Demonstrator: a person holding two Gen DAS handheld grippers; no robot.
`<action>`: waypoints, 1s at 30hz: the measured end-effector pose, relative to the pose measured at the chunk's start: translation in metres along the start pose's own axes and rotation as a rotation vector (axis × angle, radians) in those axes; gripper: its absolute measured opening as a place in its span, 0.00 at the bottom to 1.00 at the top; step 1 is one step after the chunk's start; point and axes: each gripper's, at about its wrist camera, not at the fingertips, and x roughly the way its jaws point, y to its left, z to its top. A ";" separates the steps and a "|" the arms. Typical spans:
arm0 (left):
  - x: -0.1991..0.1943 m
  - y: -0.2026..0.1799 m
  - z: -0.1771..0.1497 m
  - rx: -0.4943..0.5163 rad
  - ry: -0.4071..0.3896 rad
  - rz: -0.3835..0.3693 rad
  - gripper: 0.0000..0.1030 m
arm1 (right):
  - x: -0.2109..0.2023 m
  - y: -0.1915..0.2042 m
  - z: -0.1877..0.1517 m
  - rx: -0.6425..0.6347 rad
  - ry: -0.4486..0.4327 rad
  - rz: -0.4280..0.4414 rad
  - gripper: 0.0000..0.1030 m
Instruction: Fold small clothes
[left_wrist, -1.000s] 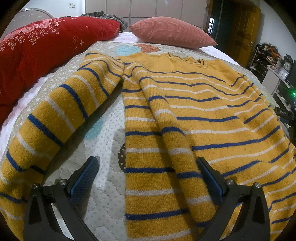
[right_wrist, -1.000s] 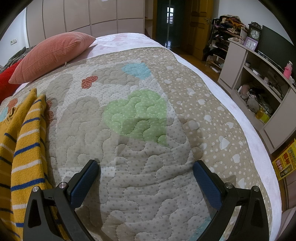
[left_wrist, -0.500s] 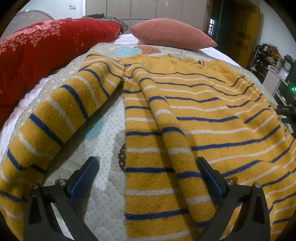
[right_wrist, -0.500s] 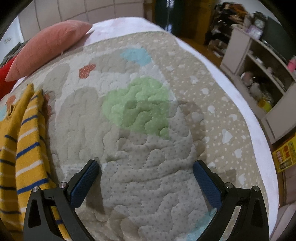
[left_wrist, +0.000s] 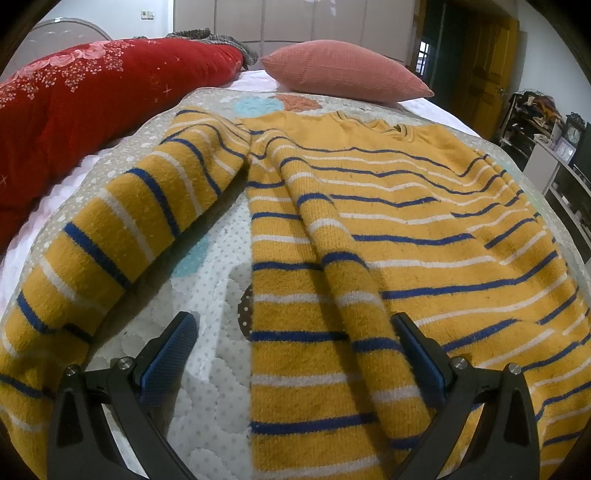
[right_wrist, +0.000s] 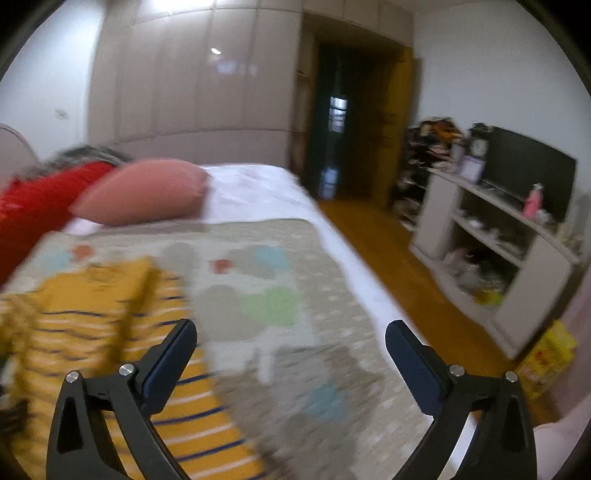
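Observation:
A yellow sweater with blue and white stripes lies flat on the quilted bed cover. One sleeve stretches out to the left, and a raised fold runs down the body. My left gripper hovers open just above the sweater's lower left part, holding nothing. In the blurred right wrist view the sweater lies at the lower left, and my right gripper is open and raised above the bare quilt to the sweater's right.
A red floral duvet lies along the left of the bed and a pink pillow at its head. To the right of the bed are wooden floor, a shelf unit with a dark screen, and a doorway.
The right gripper has lifted and tilted up from the quilt, so its view now takes in the room and is motion-blurred. The left gripper has hardly moved.

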 end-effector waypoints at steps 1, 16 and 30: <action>0.000 0.000 0.000 -0.001 0.003 -0.001 1.00 | -0.003 0.003 -0.005 0.029 0.040 0.081 1.00; 0.000 -0.002 0.000 0.025 -0.005 0.030 1.00 | 0.047 0.074 -0.105 0.044 0.242 0.302 0.95; -0.003 -0.001 0.002 0.031 -0.008 0.025 1.00 | 0.069 0.084 -0.132 -0.008 0.136 0.234 1.00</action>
